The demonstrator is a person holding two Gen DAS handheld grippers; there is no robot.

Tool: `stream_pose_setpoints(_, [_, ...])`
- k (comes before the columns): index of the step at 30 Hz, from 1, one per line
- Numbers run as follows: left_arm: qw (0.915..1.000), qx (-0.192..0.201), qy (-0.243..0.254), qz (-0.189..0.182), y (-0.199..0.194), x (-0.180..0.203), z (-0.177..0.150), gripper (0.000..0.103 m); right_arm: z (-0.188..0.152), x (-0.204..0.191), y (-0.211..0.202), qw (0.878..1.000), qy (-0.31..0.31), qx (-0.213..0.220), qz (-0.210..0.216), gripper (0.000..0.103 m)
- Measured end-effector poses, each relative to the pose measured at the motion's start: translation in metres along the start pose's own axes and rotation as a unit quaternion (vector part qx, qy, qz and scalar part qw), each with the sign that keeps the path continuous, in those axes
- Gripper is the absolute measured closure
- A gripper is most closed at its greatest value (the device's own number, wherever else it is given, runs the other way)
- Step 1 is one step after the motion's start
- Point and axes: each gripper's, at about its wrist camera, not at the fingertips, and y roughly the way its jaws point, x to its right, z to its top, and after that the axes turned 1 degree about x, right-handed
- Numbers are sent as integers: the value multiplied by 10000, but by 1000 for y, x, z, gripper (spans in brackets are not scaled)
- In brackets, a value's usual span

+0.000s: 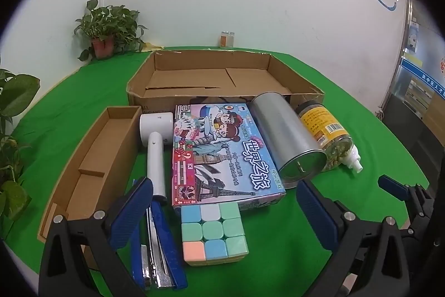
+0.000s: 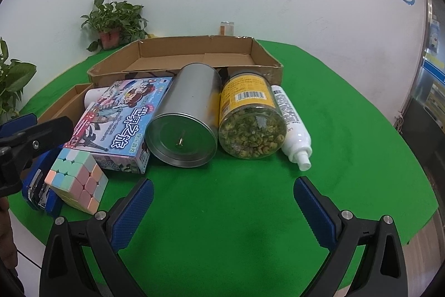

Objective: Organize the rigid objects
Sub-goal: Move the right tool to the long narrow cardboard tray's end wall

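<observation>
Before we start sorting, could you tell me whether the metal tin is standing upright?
No, the metal tin lies on its side, its round end facing the camera.

Both wrist views low, facing the wall, sharing the board-game box.

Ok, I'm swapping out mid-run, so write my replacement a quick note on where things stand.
Left gripper: jaws open, empty, over the puzzle cube and blue stapler.
Right gripper: jaws open, empty, facing the metal tin.
Both cardboard boxes, large and narrow, hold nothing yet.
On the green cloth: white dryer, game box, tin, jar, white bottle.
Done: nothing. Left: box everything.
</observation>
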Motion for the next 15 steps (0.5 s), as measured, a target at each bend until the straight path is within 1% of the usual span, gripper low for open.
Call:
stream_pose_setpoints(2, [10000, -48, -51, -9, 1, -6, 4, 1, 3, -3, 3, 10000, -31, 15, 78, 2])
stream_pose_setpoints(6, [9998, -131, -149, 50, -3, -15, 16, 1, 10, -13, 7, 9990, -54, 35, 432, 2])
stream_pose_setpoints(9, [9996, -238, -106, 68, -8, -50, 23, 1, 16, -27, 4, 9970, -124, 96, 753, 2])
stream_pose_setpoints(11, [9993, -295, -47, 215, -16, -74, 24, 1, 23, -39, -2, 9945, -119, 174, 1023, 2])
stream_pose_setpoints(13, [9986, -383, -162, 334, -21, -103, 25, 1, 29, -52, -10, 9905, -90, 238, 1350, 2])
stream_pose_setpoints(15, [9971, -541, -350, 415, -23, -133, 24, 1, 39, -69, -15, 9836, -77, 174, 1794, 2])
